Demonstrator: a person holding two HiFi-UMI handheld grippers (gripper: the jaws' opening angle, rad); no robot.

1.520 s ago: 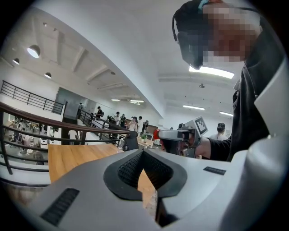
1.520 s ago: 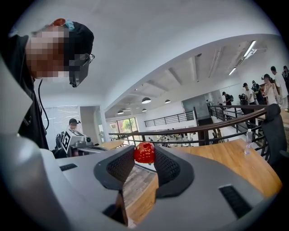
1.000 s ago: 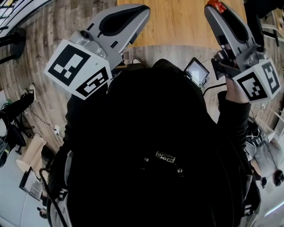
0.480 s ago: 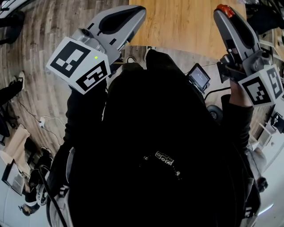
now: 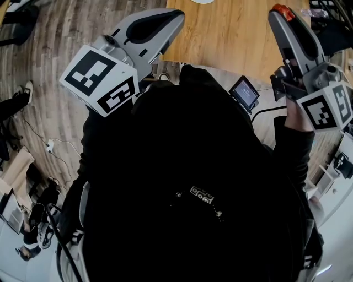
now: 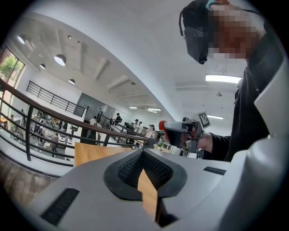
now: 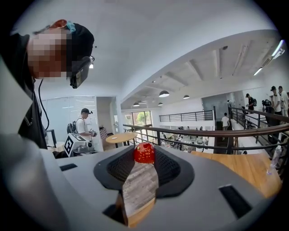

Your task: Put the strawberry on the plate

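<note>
Two grippers up in front of the person's dark top (image 5: pixel 187 182), which fills the middle of the head view. We see the left gripper (image 5: pixel 177 15) at 11 o'clock, tips meeting with nothing between them and only a wedge of wood visible behind the pads. Its marker cube (image 5: pixel 102 80) sits nearer the body. We put the right gripper (image 7: pixel 144 159) at 1 o'clock in the head view, with the hand (image 5: pixel 295 113) under its own marker cube (image 5: pixel 325 107). Its jaws are clamped on the strawberry (image 5: pixel 282 10), a red berry pinched at the very fingertips, well clear of the wooden table (image 5: pixel 231 33) that runs across 12 o'clock. In the left gripper view we catch the berry again at 1 o'clock, on the other gripper's nose. A small screen (image 5: pixel 245 92) hangs on the chest at 2 o'clock.
</note>
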